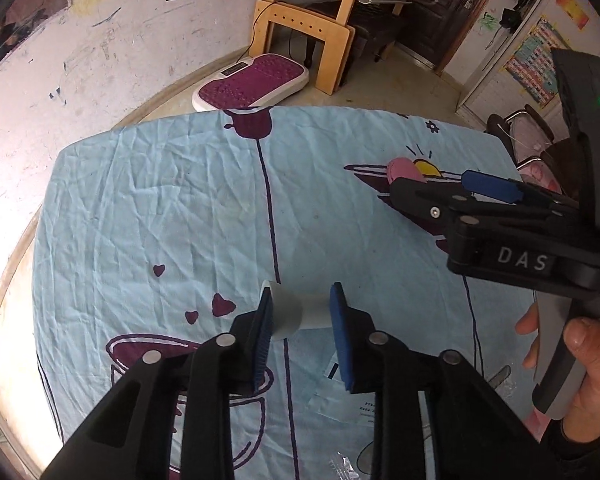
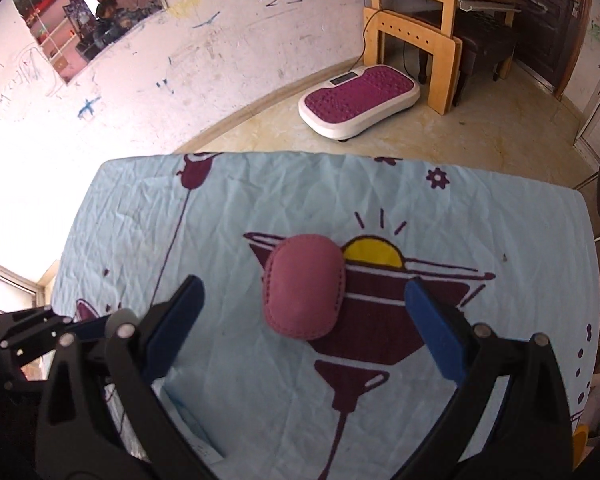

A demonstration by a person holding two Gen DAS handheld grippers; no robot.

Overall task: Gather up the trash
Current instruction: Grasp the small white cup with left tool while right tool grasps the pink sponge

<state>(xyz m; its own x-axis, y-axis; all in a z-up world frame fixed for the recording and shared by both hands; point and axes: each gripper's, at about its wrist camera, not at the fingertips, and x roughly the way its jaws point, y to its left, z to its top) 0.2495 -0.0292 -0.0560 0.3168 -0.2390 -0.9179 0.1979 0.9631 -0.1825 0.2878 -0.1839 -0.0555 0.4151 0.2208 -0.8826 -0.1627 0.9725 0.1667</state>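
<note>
A white cylinder, like a small cup or tube point(image 1: 296, 312), sits between the blue pads of my left gripper point(image 1: 304, 320); the pads touch or nearly touch it and it hangs above the blue printed cloth point(image 1: 160, 200). My right gripper point(image 2: 304, 312) is open, its fingers on either side of a pink oval pouch point(image 2: 304, 286) that lies on the cloth. The right gripper also shows in the left wrist view point(image 1: 452, 190), with the pink pouch point(image 1: 406, 170) beyond it. Clear plastic wrappers point(image 1: 342, 396) lie on the cloth below my left gripper.
The table is covered by the light blue cloth with dark purple glass drawings point(image 2: 380, 320). On the floor beyond stands a white and purple foot platform point(image 2: 360, 100) and a wooden desk point(image 2: 420, 20). A scribbled wall point(image 2: 180, 40) runs at the back left.
</note>
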